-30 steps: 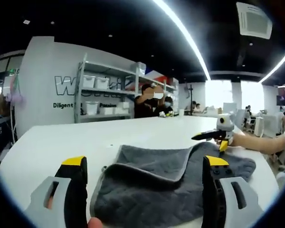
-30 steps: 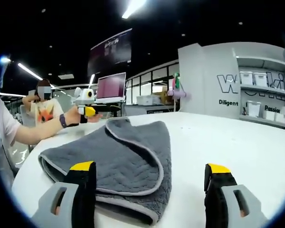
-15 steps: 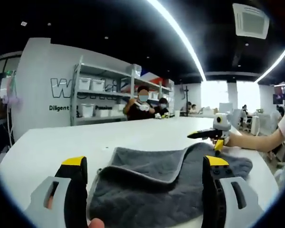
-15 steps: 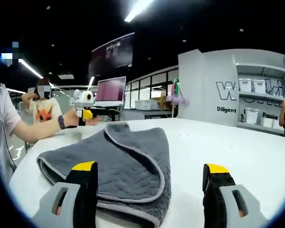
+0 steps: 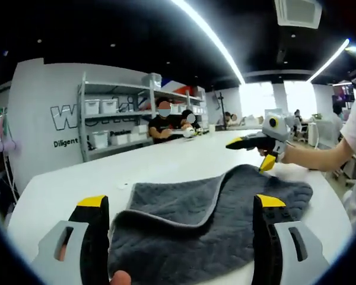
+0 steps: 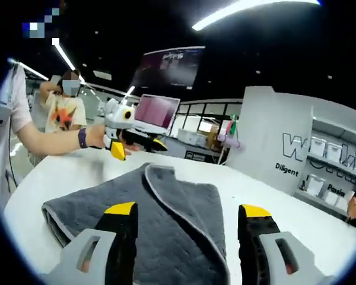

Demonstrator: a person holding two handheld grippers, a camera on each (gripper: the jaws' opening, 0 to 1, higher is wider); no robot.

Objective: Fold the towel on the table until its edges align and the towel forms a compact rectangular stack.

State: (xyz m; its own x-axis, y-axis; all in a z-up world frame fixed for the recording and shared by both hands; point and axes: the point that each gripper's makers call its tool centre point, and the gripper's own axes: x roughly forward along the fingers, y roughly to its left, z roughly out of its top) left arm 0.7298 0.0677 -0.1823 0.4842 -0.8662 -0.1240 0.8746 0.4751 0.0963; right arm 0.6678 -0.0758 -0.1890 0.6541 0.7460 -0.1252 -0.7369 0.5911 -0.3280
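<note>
In the left gripper view, a white wall with dark lettering stands at the left, and beside it a shelf rack [image 5: 110, 122] holds white bins. Two people [image 5: 165, 119] sit at the far edge of the white table [image 5: 65, 184]. On the near part of the table lies the grey towel [image 5: 225, 208], already folded over once: an upper layer with a pale hem curves across a lower layer that reaches further to the right. The left gripper [image 5: 181, 205] hangs over the towel's near edge with its yellow-tipped jaws spread wide apart, one on each side of the cloth, holding nothing. At the right, the right gripper [image 5: 249, 145] is held in a hand above the towel's far right corner; its black jaws point leftward, and from here whether they are parted cannot be told.

In the right gripper view, a person's forearm with a dark wristband reaches in from the left, holding the left gripper [image 6: 139, 142] above the far end of the towel [image 6: 166, 208]. A laptop [image 6: 157, 113] with a pink screen stands behind it. The towel lies on the table [image 6: 285, 208], its folded layer running away from the camera. The right gripper [image 6: 187, 211] has its jaws wide apart above the cloth, gripping nothing. The lettered wall and shelves are at the right.
</note>
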